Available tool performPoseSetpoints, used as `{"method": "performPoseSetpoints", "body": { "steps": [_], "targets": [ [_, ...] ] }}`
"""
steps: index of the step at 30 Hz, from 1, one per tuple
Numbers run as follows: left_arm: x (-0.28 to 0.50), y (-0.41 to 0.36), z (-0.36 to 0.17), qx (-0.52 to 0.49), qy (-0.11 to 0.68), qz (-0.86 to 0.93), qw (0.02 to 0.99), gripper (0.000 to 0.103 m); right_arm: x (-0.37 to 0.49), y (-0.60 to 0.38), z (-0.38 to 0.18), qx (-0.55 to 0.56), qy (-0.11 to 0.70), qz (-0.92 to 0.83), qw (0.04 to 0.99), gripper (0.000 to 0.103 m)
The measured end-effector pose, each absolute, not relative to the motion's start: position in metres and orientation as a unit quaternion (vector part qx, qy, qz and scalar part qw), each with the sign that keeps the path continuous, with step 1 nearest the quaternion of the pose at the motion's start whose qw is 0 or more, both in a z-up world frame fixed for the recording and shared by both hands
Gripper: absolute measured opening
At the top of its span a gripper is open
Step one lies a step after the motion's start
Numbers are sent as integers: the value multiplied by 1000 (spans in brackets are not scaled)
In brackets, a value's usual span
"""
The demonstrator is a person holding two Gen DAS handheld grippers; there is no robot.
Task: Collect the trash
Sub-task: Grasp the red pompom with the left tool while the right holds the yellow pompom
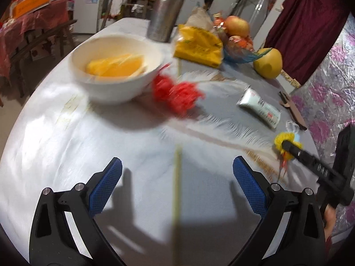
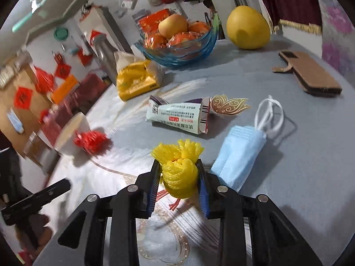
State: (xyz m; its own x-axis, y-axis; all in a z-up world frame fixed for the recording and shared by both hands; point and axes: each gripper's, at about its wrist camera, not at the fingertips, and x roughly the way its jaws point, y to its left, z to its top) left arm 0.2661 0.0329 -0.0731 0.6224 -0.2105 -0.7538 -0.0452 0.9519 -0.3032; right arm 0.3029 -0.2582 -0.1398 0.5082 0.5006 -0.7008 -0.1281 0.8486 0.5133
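Note:
My right gripper [image 2: 178, 173] is shut on a yellow foam fruit net [image 2: 180, 177] just above the table; the net and that gripper also show at the right of the left wrist view [image 1: 280, 140]. My left gripper [image 1: 177, 173] is open and empty above the tablecloth, with a thin yellow-green stick [image 1: 176, 190] between its fingers below. A red foam net [image 1: 177, 94] lies beside the white bowl [image 1: 117, 66]; it also shows in the right wrist view [image 2: 92, 141]. A squeezed tube [image 2: 179, 118] and a blue face mask [image 2: 239, 157] lie ahead of the right gripper.
The bowl holds orange slices. A steel bottle [image 1: 166, 11], a yellow bag [image 1: 198, 45], a blue glass fruit bowl [image 2: 177, 51], a pomelo [image 2: 247, 27], a brown cardboard piece [image 2: 310, 75] and a gold butterfly cutout [image 2: 229, 106] are on the round table.

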Motion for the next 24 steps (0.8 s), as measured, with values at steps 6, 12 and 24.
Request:
{"method": "performPoseSetpoints", "body": {
  "steps": [6, 12, 24],
  "targets": [
    [317, 7, -65, -136, 438, -1, 889, 96, 298, -247, -133, 177, 451, 199, 852, 33],
    [350, 10, -81, -161, 440, 73, 880, 94, 297, -248, -133, 180, 452, 206, 849, 34],
    [321, -23, -76, -113, 421, -8, 900, 40, 295, -249, -131, 184, 445, 212, 850, 33]
  ]
}}
